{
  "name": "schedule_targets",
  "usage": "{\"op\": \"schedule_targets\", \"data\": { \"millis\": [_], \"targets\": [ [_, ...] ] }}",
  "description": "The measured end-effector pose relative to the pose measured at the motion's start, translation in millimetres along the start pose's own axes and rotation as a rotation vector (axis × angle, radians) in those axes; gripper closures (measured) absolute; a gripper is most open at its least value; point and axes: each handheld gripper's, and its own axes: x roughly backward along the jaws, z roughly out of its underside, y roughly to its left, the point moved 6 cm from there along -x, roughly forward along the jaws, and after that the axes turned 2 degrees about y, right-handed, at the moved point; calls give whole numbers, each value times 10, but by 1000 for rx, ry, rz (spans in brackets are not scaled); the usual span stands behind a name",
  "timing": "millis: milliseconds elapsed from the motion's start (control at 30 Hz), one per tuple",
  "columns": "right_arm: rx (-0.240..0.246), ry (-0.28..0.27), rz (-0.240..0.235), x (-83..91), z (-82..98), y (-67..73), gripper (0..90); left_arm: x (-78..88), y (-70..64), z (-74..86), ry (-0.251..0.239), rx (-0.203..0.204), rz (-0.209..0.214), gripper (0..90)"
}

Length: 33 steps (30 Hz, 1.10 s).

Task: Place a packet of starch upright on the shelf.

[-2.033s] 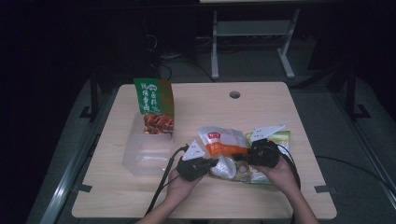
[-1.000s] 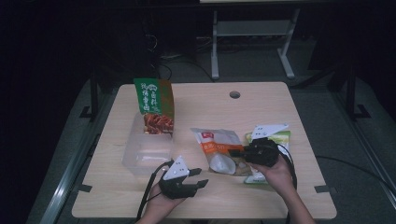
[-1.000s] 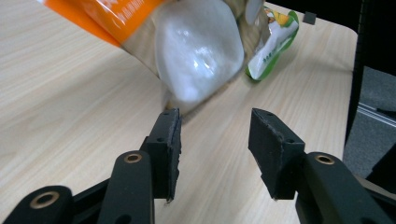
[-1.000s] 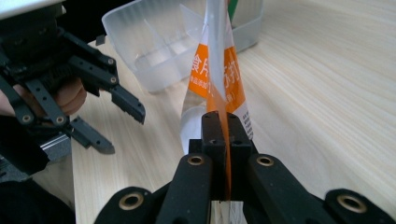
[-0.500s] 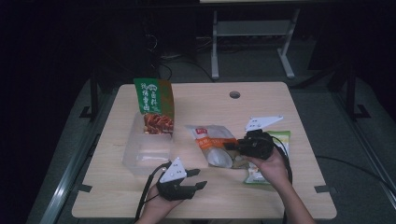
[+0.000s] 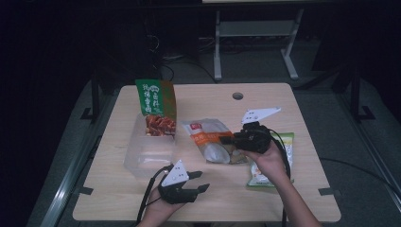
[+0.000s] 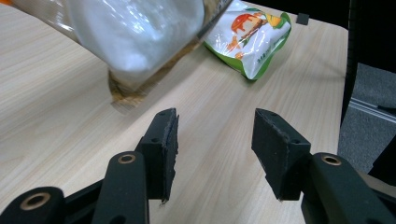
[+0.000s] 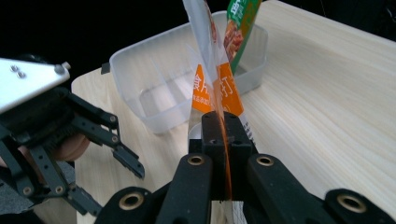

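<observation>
A clear snack bag with an orange label (image 6: 208, 136) hangs tilted off the table, and my right gripper (image 6: 228, 139) is shut on its edge. In the right gripper view the jaws (image 8: 223, 135) pinch the bag's (image 8: 212, 88) seam, and the bag rises straight up from them. My left gripper (image 6: 202, 181) rests near the table's front edge, open with nothing between its pads (image 7: 215, 140). From there the lifted clear bag (image 7: 140, 32) hangs above the wood ahead of it.
A clear plastic container (image 6: 142, 158) sits at the left of the table with a tall green snack bag (image 6: 155, 101) standing in its far end. A flat green packet (image 6: 286, 144) lies under my right forearm. The table has a cable hole (image 6: 237, 96) at the back.
The left gripper let go of the clear bag and drew back to the front edge, then kept still. The right gripper has raised the bag and carried it leftward.
</observation>
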Motion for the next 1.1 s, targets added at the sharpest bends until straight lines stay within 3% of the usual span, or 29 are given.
{"op": "schedule_targets", "data": {
  "millis": [600, 900, 1100],
  "targets": [
    [35, -7, -46, -162, -479, 126, 897, -11, -37, 5, 2, -8, 11, 494],
    [73, -6, -63, -310, -708, 174, 897, -7, -53, 1, 3, -16, 15, 496],
    [70, -1, -83, -446, -823, 221, 897, -2, -63, -6, -3, -20, 13, 495]
  ]
}}
